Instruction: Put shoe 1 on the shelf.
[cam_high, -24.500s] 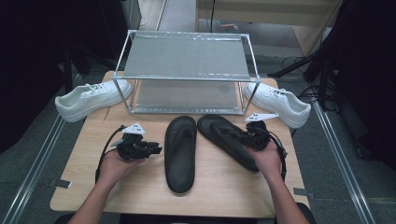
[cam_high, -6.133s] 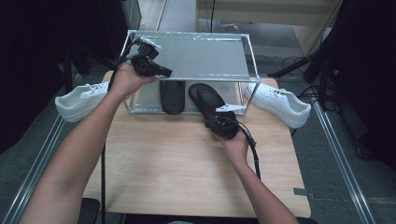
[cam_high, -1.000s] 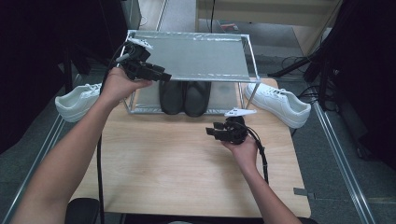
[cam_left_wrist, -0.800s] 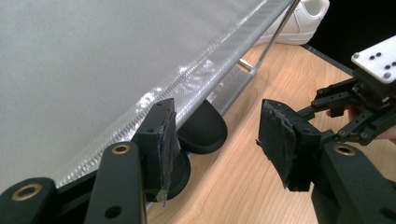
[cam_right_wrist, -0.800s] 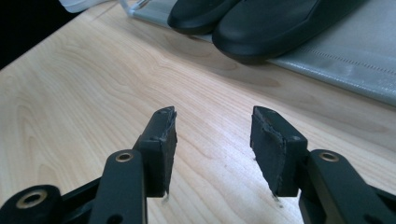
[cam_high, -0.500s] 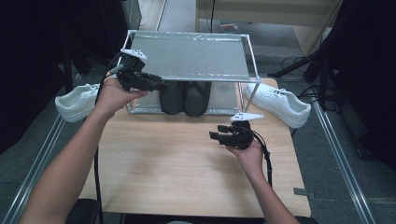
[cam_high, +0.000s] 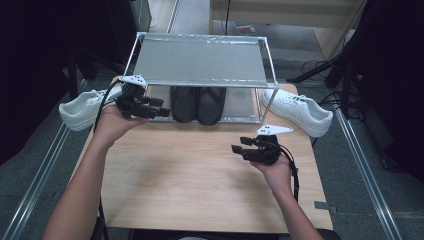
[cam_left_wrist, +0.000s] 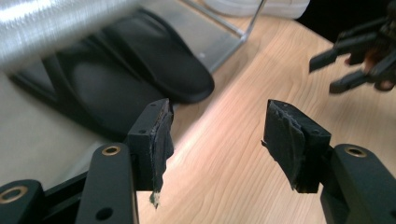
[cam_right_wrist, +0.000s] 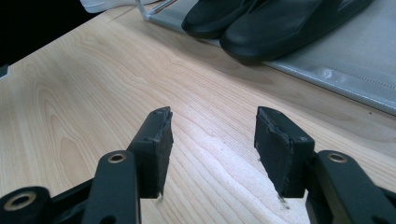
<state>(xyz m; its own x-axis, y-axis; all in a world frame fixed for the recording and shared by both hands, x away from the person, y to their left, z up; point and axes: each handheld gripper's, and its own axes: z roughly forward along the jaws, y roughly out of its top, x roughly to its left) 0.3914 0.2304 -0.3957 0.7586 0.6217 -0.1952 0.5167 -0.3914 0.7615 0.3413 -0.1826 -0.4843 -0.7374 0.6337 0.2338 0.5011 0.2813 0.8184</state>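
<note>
The black slippers (cam_high: 197, 103) are seen side by side on the metal rack's (cam_high: 200, 67) lower shelf. The left gripper (cam_high: 160, 106), jaws just opened wider, is held empty beside them; the right gripper (cam_high: 238, 149) is held apart and empty over the near table (cam_high: 175, 175).

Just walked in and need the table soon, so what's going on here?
A person is putting shoes on a two-shelf metal rack. Two black slippers sit side by side on its lower shelf. The left gripper, jaws just opened with nothing between them, hangs beside the slippers; the right gripper hovers open over the table. A white sneaker lies on each side of the rack, not yet shelved.
</note>
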